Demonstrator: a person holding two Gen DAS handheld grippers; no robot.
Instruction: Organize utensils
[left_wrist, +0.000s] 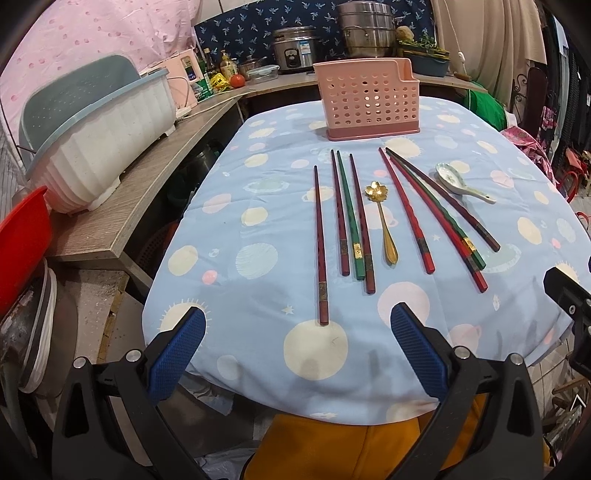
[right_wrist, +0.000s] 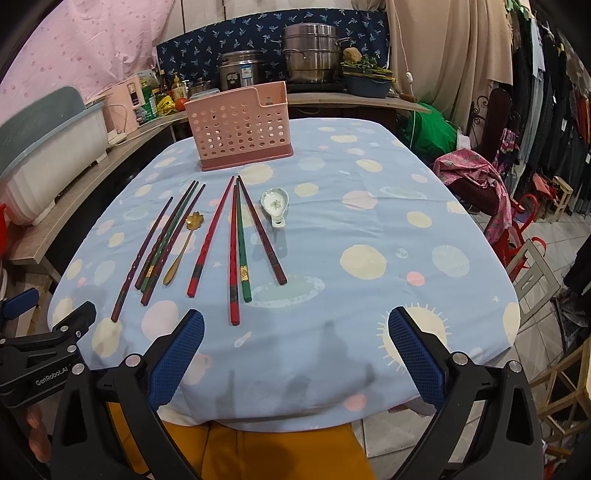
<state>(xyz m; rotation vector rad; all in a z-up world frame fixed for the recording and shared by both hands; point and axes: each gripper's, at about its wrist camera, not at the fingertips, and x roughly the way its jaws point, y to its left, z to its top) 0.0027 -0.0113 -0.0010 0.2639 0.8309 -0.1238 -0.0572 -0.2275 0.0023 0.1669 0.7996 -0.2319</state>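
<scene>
Several red, green and dark chopsticks (left_wrist: 345, 214) lie in two groups on the blue patterned tablecloth (left_wrist: 258, 236); they also show in the right wrist view (right_wrist: 236, 251). A gold flower spoon (left_wrist: 384, 221) lies between the groups, and shows too in the right wrist view (right_wrist: 183, 247). A white ceramic spoon (left_wrist: 458, 184) lies at the right, seen also from the right wrist (right_wrist: 275, 205). A pink perforated utensil holder (left_wrist: 365, 103) stands empty behind them (right_wrist: 240, 129). My left gripper (left_wrist: 297, 332) and right gripper (right_wrist: 295, 332) are open and empty near the table's front edge.
A white and blue dish rack (left_wrist: 103, 136) sits on a wooden counter (left_wrist: 155, 177) left of the table. Pots, a rice cooker (left_wrist: 295, 50) and bottles stand behind. Chairs and clothes racks (right_wrist: 535, 184) stand at the right. A red basin (left_wrist: 22, 240) is at far left.
</scene>
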